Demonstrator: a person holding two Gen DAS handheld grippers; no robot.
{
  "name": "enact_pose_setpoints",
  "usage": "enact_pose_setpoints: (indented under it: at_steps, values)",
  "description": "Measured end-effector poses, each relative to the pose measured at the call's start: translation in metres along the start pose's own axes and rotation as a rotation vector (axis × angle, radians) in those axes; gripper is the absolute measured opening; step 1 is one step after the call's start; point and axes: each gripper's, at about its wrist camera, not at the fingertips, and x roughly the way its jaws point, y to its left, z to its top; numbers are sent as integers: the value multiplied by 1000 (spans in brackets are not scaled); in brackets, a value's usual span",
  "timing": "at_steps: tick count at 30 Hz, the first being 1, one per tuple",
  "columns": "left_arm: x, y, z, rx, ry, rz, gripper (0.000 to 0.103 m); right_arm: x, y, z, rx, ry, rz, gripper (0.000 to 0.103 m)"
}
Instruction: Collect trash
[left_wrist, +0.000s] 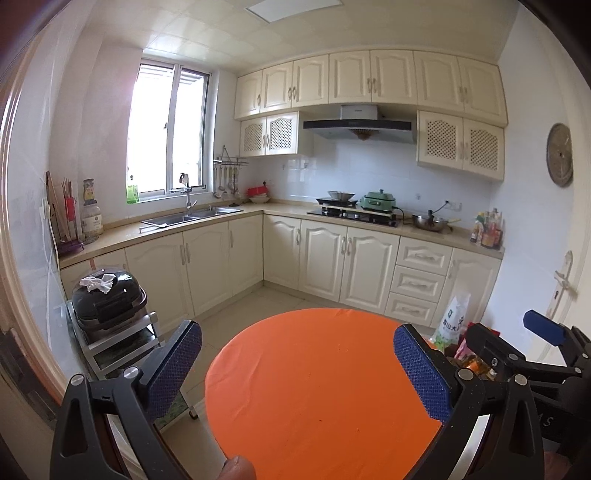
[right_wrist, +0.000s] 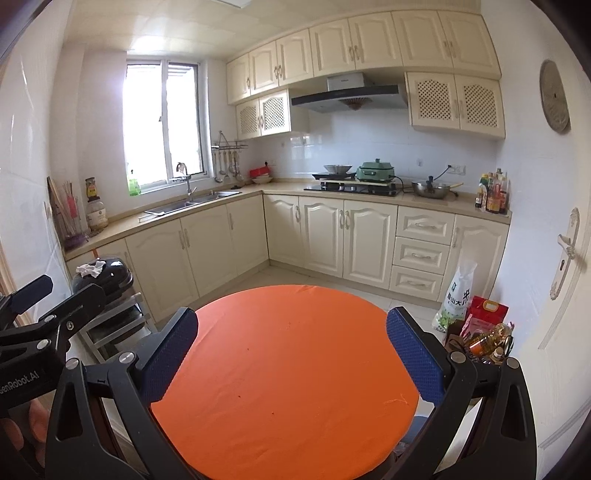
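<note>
**Both grippers spread above an orange round counter**

The left gripper (left_wrist: 297, 373) and right gripper (right_wrist: 291, 356) hover side by side over the orange-clothed counter (left_wrist: 317, 387) — jaws wide apart, nothing between them. Small dark crumbs (right_wrist: 272, 412) dot the cloth. A crumpled white tissue (left_wrist: 99, 282) lies on a black cooker (left_wrist: 107, 306) — left of the counter, well apart.
</note>
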Motion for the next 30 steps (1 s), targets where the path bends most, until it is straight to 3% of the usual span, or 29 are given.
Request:
enact_pose_setpoints:
  at_steps: [5,8,14,30]
  values:
    - [2,-3,5,0,5,-1,102,-2,-1,0,-5,-4,-12,103]
    - [33,-2,26,-13,7,-23,102,-5,-2,1,-9,-13,-26,103]
    - [50,12,30,-15,10,-42,102,-6,-6,0,-3,-11,-37,103]
    - [61,23,42,-5,13,-56,102,-14,-14,0,7,-22,-55,103]
